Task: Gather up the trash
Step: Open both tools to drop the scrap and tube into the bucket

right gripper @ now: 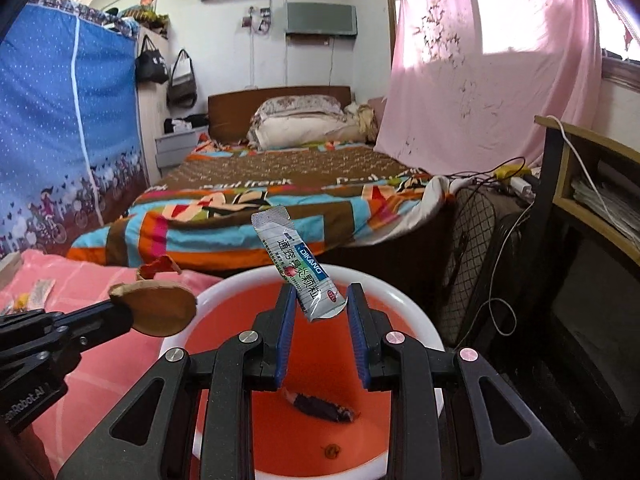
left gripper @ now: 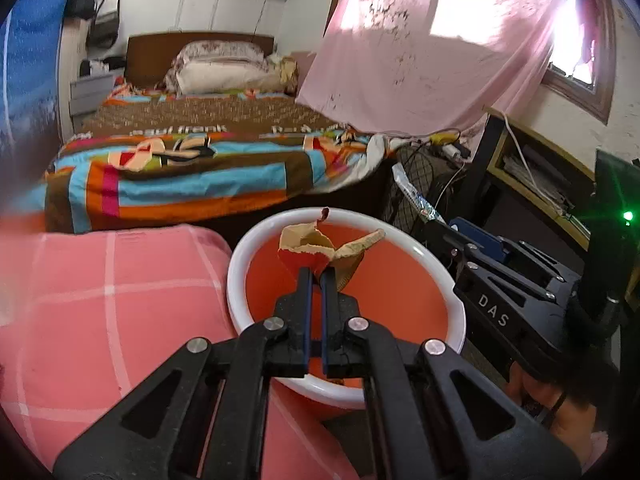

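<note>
The left tongs (left gripper: 317,272) are clamped on a torn scrap (left gripper: 320,246), tan on one face and red on the other. What it is made of is hard to tell, and its gripped edge is hidden between the pads. From the right wrist it shows as a tan rounded flap with a red tatter above it. The right tongs (right gripper: 321,292) are nearly together. They pinch the lower end of a silver, blue-printed sachet (right gripper: 298,264) across its width, and it tilts up and away from the fingers. Whether the left pad presses fully on the sachet is hard to judge. In the left wrist view only the sachet's top can be seen, past the right tongs' black body.

Both pairs of tongs hang over an orange basin (right gripper: 404,312) with a white rim, the scrap left of the sachet and apart from it. The fingers and frames cut off the basin's near rim, and in the left wrist view the tongs cover its floor. Below the right tongs a dark crumpled wrapper (right gripper: 320,408) lies on the floor, with a small brown speck (right gripper: 331,450) nearer the camera, too small to name.

Left of the basin lies pink checked bedding (left gripper: 100,300). At its far edge are a few small packets (right gripper: 40,292), cut off by the frame. A bed (right gripper: 248,208) with a striped cover lies beyond the tongs.
</note>
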Available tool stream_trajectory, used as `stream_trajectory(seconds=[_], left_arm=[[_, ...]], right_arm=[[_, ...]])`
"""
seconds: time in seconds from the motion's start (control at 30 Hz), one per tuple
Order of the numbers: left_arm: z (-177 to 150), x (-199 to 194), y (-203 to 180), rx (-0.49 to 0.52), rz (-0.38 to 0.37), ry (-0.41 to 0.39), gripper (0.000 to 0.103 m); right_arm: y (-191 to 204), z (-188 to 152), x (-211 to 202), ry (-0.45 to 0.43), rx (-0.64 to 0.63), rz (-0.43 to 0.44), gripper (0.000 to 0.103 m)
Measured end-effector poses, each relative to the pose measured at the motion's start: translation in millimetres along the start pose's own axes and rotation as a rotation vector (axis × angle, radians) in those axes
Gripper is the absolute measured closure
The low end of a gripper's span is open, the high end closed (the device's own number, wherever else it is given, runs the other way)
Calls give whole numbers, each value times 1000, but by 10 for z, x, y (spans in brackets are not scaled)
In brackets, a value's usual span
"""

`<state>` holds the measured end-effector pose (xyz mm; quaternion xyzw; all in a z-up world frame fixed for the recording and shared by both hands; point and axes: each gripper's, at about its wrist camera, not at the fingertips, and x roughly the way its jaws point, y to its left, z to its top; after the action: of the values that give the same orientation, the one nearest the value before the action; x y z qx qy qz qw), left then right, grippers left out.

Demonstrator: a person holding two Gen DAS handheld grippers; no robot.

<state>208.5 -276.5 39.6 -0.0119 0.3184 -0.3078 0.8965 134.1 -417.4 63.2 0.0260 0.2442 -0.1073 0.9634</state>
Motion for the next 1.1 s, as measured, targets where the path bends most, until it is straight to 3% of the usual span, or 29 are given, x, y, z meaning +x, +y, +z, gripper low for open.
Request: stream_trajectory(seconds=[0.6, 0.7, 0.77, 1.1], left_arm=[[-66, 287, 19, -56, -20, 152, 49], [-71, 292, 37, -63, -17, 159, 44], [-68, 292, 48, -69, -13, 156, 38], [-43, 188, 178, -111, 0, 113, 17]], right_arm=[[-38, -28, 140, 92, 3, 27, 77], [-31, -39, 154, 103, 5, 23, 75], [-34, -48, 159, 107, 6, 21, 65], [-23, -45, 159, 109, 11, 14, 49]])
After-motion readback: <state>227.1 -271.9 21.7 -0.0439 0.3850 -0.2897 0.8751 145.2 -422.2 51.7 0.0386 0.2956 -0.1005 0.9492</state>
